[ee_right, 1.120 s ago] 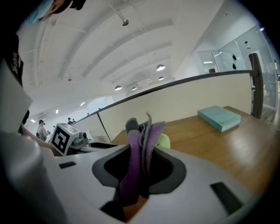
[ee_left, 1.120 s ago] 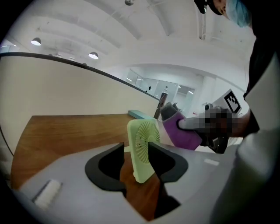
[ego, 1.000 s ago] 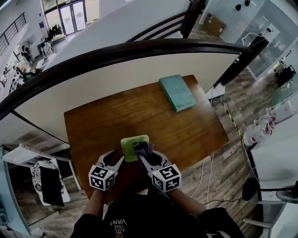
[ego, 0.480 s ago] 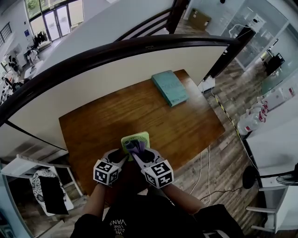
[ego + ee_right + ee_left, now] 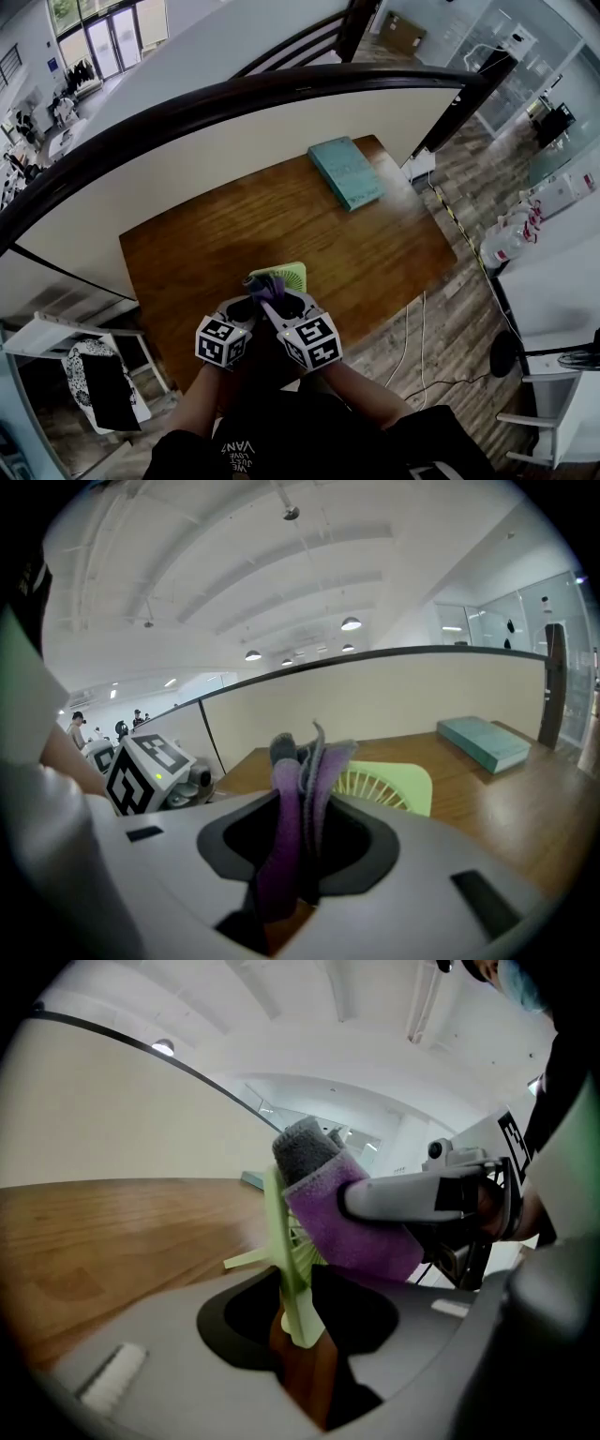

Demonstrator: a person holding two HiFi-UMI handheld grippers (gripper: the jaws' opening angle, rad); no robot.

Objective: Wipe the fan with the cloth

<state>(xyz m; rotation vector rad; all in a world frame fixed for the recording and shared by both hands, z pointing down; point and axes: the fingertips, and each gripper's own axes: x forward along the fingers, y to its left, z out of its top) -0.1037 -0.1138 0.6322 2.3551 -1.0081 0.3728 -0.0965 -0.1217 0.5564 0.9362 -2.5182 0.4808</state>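
Two tongs, one fan and one cloth are listed here, working outward from the jaws.

- Left tongs (image 5: 244, 309): the jaws are closing with the thin edge of the fan (image 5: 284, 275) standing between them. The pads are not seen pressing on it.
- Right tongs (image 5: 274, 305): these are pinched on the cloth (image 5: 298, 789). A purple and grey fold stands up out of the jaws and lies against the fan's grille.
- Fan: small and pale green, standing roughly upright. It sits close to the near edge of the table (image 5: 216, 234), just ahead of both tongs.
- Teal book (image 5: 348, 173): it lies at the far right corner, well apart from the work.

Hazards, as judged:

1. Tipping. The fan looks light and narrow-footed. If the cloth pushes before the left jaws are seated, the fan likely topples or skids away.
2. Slipping. The left jaws meet a thin ribbed edge. An off-centre bite may let the fan twist out, and a hard bite may bend the ribs.
3. Snagging. The cloth's loose fold can catch in the grille slots, and a stroke would then drag the fan along.
4. Falling. The fan stands close to the table's near edge, so a pull toward the person could take it off.
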